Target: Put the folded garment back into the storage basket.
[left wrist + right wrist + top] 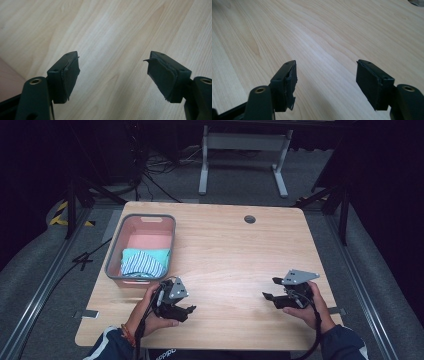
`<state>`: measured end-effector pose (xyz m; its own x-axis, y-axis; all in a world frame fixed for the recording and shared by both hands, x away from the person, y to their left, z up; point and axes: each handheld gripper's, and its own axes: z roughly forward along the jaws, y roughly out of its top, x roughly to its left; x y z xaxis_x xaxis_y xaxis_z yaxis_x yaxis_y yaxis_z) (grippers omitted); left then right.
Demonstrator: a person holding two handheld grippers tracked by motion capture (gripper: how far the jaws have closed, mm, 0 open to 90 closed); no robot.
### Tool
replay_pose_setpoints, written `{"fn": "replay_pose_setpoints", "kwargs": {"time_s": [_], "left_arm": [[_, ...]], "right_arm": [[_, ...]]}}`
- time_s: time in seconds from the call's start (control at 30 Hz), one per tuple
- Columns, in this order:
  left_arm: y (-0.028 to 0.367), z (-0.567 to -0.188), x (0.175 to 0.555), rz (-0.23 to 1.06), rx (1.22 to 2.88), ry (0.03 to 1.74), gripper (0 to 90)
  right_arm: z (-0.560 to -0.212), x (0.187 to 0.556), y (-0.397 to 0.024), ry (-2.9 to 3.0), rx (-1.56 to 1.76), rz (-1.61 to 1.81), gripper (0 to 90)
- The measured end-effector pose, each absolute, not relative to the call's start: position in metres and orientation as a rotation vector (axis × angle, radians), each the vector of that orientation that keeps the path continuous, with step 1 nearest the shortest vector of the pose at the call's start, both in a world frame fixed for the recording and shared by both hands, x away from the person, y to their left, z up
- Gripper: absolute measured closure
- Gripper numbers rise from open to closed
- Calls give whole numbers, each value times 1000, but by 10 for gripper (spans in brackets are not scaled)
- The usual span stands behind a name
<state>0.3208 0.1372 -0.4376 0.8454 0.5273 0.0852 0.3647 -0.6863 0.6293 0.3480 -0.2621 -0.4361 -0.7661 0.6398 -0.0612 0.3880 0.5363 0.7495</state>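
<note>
Dark room, grey floor, cabling trailing along the upper left of the high view; pale wooden table [235, 250] filling the middle of the frame, with a round cable hole [250, 219] near its upper edge.

Sitting at the left edge of the table: a grey basket [114, 255] with a pink inside, holding 2 folded cloths at its near end, a teal cloth [150, 253] lying under and behind a blue-and-white striped cloth [142, 265]. Probably stacked there so as to keep the tabletop free, and packed toward the near wall for easy reach from the lower edge of the frame.

Resting at lower left, just beside the basket's near corner: left gripper [187, 311], jaws standing well apart with nothing between them, bare wood showing through the gap in the left gripper view [112, 75]. Hovering at lower right, well apart from the basket: right gripper [270, 289], jaws likewise spread and holding nothing, only wood grain between them in the right gripper view [325, 82].

Both being held low and level near the table's front edge, pointing inward toward each other, looking like a rest pose. Judging from the cloths folded and lying in the basket, seeming close to done, or waiting on a next piece.
</note>
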Motion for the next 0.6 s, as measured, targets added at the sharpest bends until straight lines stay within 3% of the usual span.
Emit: {"fn": "replay_pose_setpoints", "kwargs": {"time_s": [0.27, 0.6], "left_arm": [[151, -459, 321, 278, 2379, 653, 251], [160, -478, 328, 232, 2343, 666, 196]], "right_arm": [[-462, 337, -291, 2423, 983, 1094, 282], [-485, 330, -291, 2402, 1023, 1049, 230]]}}
